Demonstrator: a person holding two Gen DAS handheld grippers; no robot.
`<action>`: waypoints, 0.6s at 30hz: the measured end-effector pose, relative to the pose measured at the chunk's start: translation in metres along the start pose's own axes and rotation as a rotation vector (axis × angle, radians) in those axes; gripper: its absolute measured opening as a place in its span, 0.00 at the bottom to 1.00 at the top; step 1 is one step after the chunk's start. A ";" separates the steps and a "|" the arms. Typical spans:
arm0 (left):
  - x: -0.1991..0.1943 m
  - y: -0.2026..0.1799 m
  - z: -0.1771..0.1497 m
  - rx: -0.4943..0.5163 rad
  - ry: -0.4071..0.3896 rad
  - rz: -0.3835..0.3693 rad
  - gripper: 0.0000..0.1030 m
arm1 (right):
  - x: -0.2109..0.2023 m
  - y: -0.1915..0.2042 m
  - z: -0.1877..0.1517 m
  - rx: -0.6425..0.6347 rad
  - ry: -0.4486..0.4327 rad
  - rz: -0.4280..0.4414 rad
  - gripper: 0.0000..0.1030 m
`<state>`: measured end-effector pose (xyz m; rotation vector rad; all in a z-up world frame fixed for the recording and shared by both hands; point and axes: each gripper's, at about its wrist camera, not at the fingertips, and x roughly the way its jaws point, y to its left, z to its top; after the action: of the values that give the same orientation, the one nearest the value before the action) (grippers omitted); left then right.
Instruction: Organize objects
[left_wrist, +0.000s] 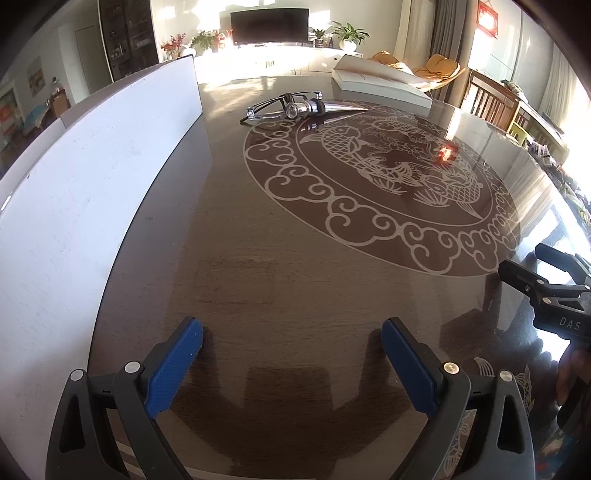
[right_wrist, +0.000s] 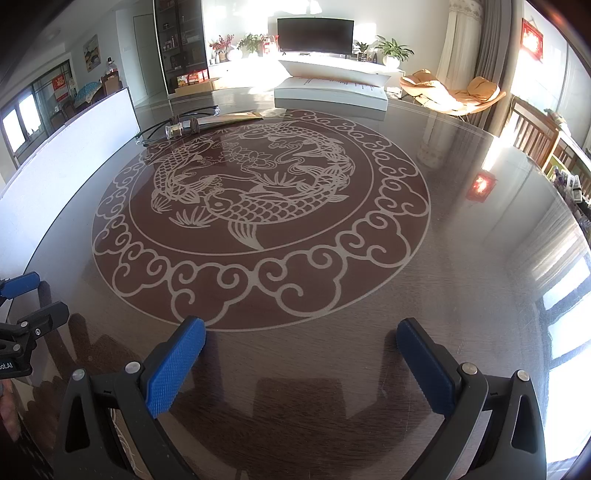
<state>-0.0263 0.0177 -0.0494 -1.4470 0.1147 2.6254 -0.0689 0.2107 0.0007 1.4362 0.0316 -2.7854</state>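
1. Leftmost, a white board (left_wrist: 92, 177) stands upright along the table (left_wrist: 280, 280) edge.
2. Next, the left gripper (left_wrist: 291, 347) hovers low with its jaws spread, holding nothing.
3. Far across the table lie the glasses (left_wrist: 275, 107), touching a shiny metal stopper (left_wrist: 314, 108). The glasses look light and fragile, best pinched at the bridge; the stopper seems hard and slippery, so its ringed neck is probably safest.
4. Rightmost, the right gripper (right_wrist: 301, 349) is spread too, empty.

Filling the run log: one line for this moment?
left gripper open, empty | right gripper open, empty | glasses, metal stopper untouched on table
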 end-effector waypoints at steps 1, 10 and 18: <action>0.000 0.000 0.000 0.005 -0.001 0.006 0.96 | 0.000 0.000 0.000 0.000 0.000 0.000 1.00; 0.001 0.003 -0.001 0.002 -0.018 0.009 1.00 | 0.021 0.009 0.042 -0.059 0.049 0.065 1.00; 0.003 0.005 0.000 -0.005 -0.026 0.013 1.00 | 0.092 0.069 0.199 0.078 -0.004 0.205 1.00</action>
<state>-0.0293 0.0127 -0.0520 -1.4176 0.1152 2.6554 -0.2834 0.1377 0.0397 1.3637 -0.2136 -2.6501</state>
